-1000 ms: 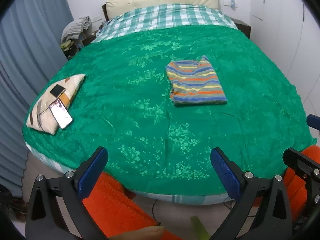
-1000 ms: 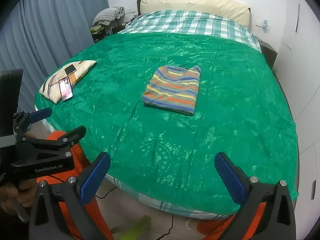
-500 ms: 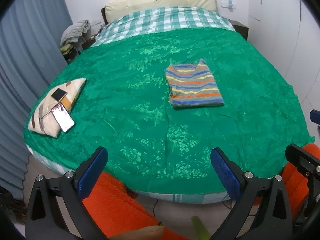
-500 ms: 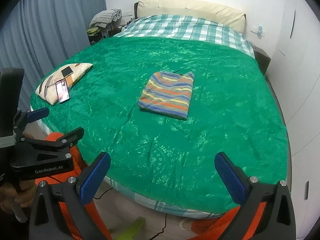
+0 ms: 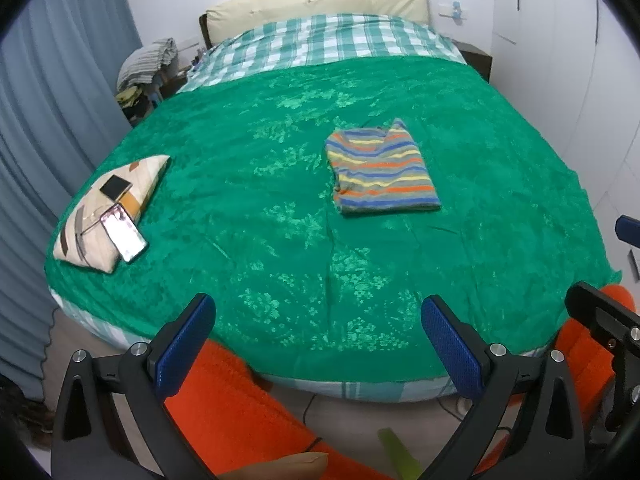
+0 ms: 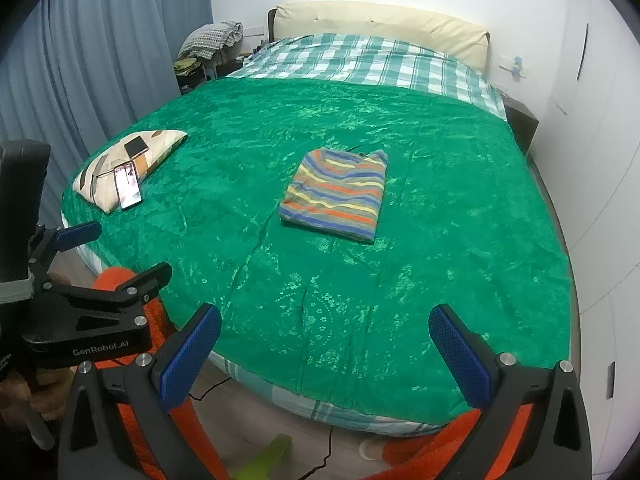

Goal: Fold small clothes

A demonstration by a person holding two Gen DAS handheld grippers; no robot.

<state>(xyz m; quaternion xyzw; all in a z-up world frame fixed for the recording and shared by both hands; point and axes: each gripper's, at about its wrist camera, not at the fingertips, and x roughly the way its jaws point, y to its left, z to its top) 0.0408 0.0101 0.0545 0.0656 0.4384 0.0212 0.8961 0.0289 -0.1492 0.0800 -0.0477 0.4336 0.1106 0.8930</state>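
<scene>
A striped garment [image 5: 382, 172], folded into a neat rectangle, lies flat on the green bedspread [image 5: 280, 208] near the middle of the bed; it also shows in the right wrist view [image 6: 336, 196]. My left gripper [image 5: 316, 344] is open and empty, held off the foot of the bed, well back from the garment. My right gripper [image 6: 324, 352] is open and empty too, also beyond the bed's near edge. The left gripper shows at the left of the right wrist view [image 6: 108, 252].
A patterned pillow [image 5: 108, 208] with two phones on it lies at the bed's left edge. Blue curtains [image 5: 48, 120] hang on the left. A wall and wardrobe [image 6: 600, 120] stand on the right. Orange fabric [image 5: 240, 412] lies below the grippers by the floor.
Both grippers have drawn back and risen from the bed, so the folded garment looks smaller and farther. Both stay open. The garment has not moved.
</scene>
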